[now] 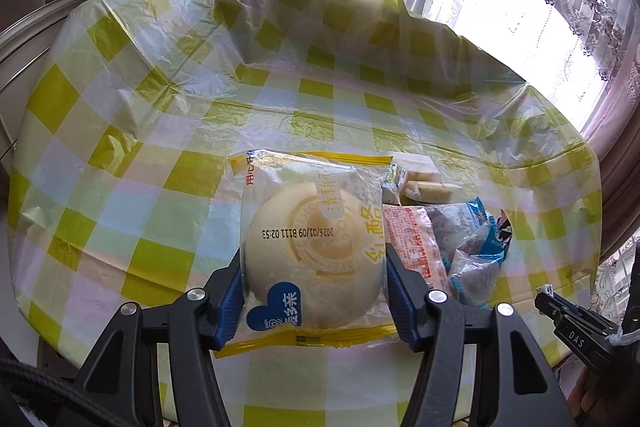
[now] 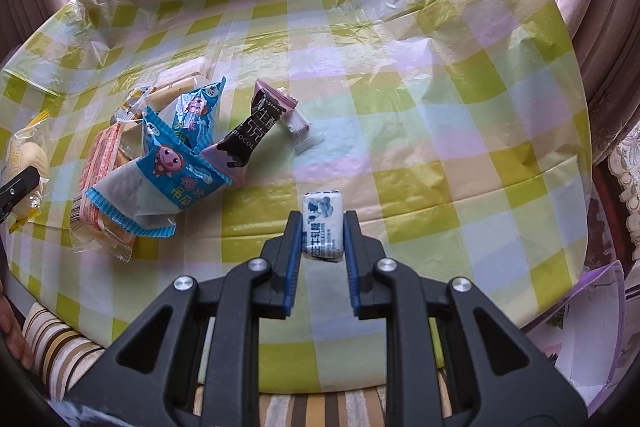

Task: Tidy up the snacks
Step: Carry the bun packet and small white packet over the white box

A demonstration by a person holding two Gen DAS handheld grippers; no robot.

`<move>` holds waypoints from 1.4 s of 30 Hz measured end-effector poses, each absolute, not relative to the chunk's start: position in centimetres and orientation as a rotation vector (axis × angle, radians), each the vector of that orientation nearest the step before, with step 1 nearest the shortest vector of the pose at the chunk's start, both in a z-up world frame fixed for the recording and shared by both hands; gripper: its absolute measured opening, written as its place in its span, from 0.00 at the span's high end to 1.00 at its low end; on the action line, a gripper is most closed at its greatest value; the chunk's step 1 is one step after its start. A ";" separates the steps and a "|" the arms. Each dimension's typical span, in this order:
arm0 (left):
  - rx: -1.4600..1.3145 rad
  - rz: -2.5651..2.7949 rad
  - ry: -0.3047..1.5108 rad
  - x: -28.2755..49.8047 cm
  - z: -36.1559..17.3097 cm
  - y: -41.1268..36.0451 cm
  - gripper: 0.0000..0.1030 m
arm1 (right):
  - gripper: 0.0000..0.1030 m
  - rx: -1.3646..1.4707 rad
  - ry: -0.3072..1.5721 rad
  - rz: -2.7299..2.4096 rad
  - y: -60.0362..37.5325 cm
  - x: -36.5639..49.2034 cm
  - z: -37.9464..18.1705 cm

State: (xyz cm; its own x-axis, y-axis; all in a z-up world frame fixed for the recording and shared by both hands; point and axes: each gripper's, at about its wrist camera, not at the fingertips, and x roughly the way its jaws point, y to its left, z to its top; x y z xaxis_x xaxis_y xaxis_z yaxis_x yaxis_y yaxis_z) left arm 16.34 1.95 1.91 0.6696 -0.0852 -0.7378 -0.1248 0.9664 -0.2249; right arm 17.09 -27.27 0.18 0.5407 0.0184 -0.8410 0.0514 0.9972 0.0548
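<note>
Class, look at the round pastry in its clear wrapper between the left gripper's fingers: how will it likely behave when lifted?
The round pastry looks soft, so a hard squeeze by the left gripper would probably dent it. Its glossy film may slip. The loose wrapper ends will likely flop.

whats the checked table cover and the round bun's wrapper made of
Checked table cover: looks like thin glossy plastic film, judging by sharp crinkles and glare. Bun wrapper in the left gripper: clear shiny plastic film with printed yellow ends, since the bun shows through.
</note>
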 end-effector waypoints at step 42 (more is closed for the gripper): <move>0.075 -0.721 1.012 8.4 3.1 -28.2 0.40 | 0.77 0.254 0.966 -0.344 -48.4 3.0 1.8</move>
State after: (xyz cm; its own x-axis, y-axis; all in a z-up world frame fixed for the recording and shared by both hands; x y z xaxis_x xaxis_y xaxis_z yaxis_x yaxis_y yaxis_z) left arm 8.44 -28.22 3.06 0.3227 -0.5154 -0.7938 0.5820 0.7695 -0.2630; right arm 2.97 -48.42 1.77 0.5214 -0.1716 -0.8359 0.3954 0.9167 0.0584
